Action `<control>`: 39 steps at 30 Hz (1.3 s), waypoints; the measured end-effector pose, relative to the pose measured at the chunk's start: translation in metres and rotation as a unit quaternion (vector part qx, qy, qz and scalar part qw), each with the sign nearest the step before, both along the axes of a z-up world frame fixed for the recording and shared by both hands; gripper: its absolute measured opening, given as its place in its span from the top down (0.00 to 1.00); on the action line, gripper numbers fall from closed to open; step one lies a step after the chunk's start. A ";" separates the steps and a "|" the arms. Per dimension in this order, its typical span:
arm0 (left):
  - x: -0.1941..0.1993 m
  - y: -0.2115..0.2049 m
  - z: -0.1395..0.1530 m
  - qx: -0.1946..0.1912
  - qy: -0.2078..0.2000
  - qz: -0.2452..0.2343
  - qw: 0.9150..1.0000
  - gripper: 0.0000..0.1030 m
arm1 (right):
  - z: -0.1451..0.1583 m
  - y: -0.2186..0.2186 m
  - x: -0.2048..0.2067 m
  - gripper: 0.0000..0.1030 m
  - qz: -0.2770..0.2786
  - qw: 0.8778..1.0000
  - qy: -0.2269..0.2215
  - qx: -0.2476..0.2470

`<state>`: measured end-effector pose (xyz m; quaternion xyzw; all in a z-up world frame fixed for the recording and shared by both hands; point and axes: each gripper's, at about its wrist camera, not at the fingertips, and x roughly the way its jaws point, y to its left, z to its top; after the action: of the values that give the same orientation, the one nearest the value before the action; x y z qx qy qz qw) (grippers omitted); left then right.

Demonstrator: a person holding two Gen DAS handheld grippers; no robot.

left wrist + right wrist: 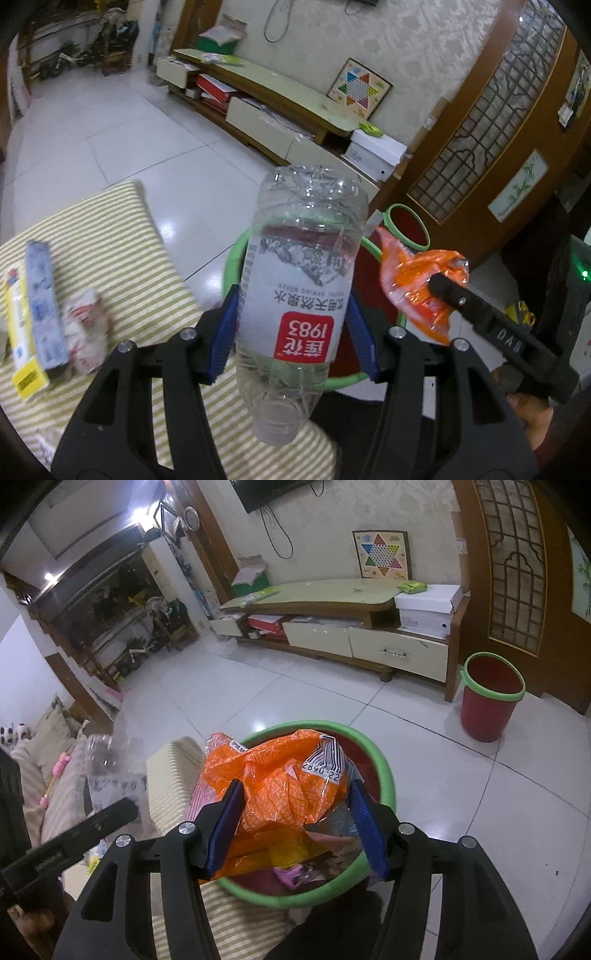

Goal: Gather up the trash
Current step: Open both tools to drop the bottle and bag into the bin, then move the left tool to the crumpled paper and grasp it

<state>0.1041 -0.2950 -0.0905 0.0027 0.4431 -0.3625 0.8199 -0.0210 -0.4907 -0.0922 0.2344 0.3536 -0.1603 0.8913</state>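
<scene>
The crumpled orange plastic wrapper (280,790), pinched in the right gripper (295,827), hangs over the green-rimmed red bin (384,775): spread those jaws directly above it. The left gripper (291,332) clamps a clear plastic water bottle (295,280) beside it.

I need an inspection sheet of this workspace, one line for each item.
Surface: striped cushion, carrying trash.
Job's things: plastic bottle in left gripper; orange wrapper in right gripper above near bin, which already holds wrappers.
Clutter: yellow box, blue packet, crumpled wrapper on the cushion.
Grippers: both jaws closed on their items.
Cables: cord hanging below the TV.
Surroundings: second bin, TV cabinet, tiled floor.
</scene>
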 end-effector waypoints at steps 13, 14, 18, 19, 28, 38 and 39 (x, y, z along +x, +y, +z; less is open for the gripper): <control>0.012 -0.026 0.002 -0.012 -0.012 -0.016 1.000 0.10 | -0.034 -0.017 0.020 0.24 -0.012 0.999 0.046 -0.016; 0.012 -0.022 0.003 -0.009 -0.014 -0.011 1.000 0.10 | -0.029 -0.016 0.016 0.24 -0.022 0.999 0.038 -0.024; 0.012 0.003 0.006 -0.006 -0.005 0.010 1.000 0.10 | 0.010 -0.009 -0.007 0.24 -0.056 0.998 -0.012 -0.006; 0.011 0.012 0.007 -0.003 -0.007 0.015 1.000 0.10 | 0.026 -0.001 -0.013 0.24 -0.057 0.998 -0.031 0.004; 0.007 0.154 0.000 0.092 -0.024 0.154 0.983 0.10 | 0.168 0.131 -0.013 0.24 0.081 0.987 -0.125 0.058; 0.041 0.285 -0.022 0.143 -0.007 0.279 0.950 0.10 | 0.244 0.197 -0.011 0.23 0.143 0.971 -0.169 0.084; 0.045 0.292 -0.027 0.144 -0.003 0.284 0.948 0.10 | 0.245 0.197 -0.012 0.23 0.138 0.972 -0.169 0.082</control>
<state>0.1489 -0.0026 -0.1173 -0.0040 0.4706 -0.0467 0.8811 -0.0333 -0.2938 0.1526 0.2796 0.2383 0.0358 0.9294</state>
